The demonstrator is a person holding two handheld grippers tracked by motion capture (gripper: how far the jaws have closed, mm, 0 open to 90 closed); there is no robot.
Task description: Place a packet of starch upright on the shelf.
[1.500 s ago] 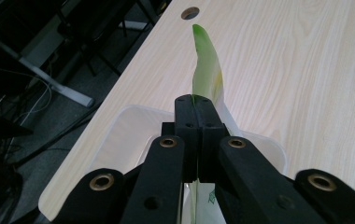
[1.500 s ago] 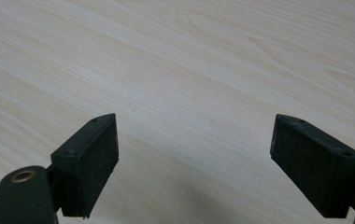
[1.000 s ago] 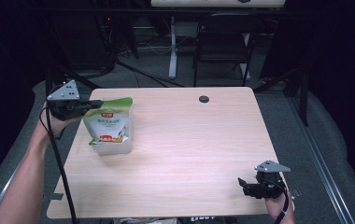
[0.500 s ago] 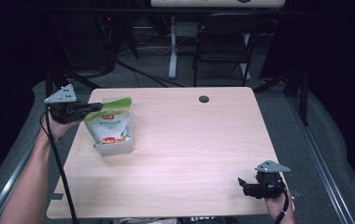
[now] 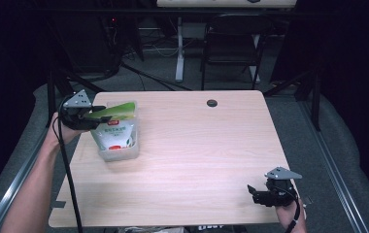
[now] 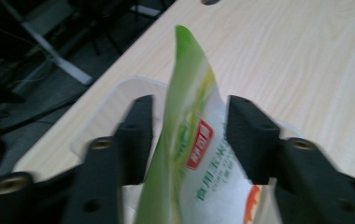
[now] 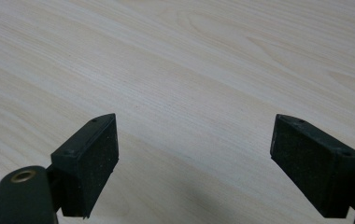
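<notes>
Here the left gripper [image 6: 187,135] has its jaws spread either side of the green-topped pouch [image 6: 189,140], which stands in a clear tub [image 5: 118,151] at the table's [image 5: 197,160] ten o'clock; the right gripper [image 7: 194,163] gapes wide over bare wood at five o'clock.

Chair [image 5: 231,46] behind wooden table [image 5: 197,160]

Print on the green-and-white plastic snack pouch [image 6: 199,154] is too blurry to read in the left gripper view, and its bottom runs off the lower edge. The clear plastic tub [image 6: 119,93] behind is mostly hidden by the jaws.
</notes>
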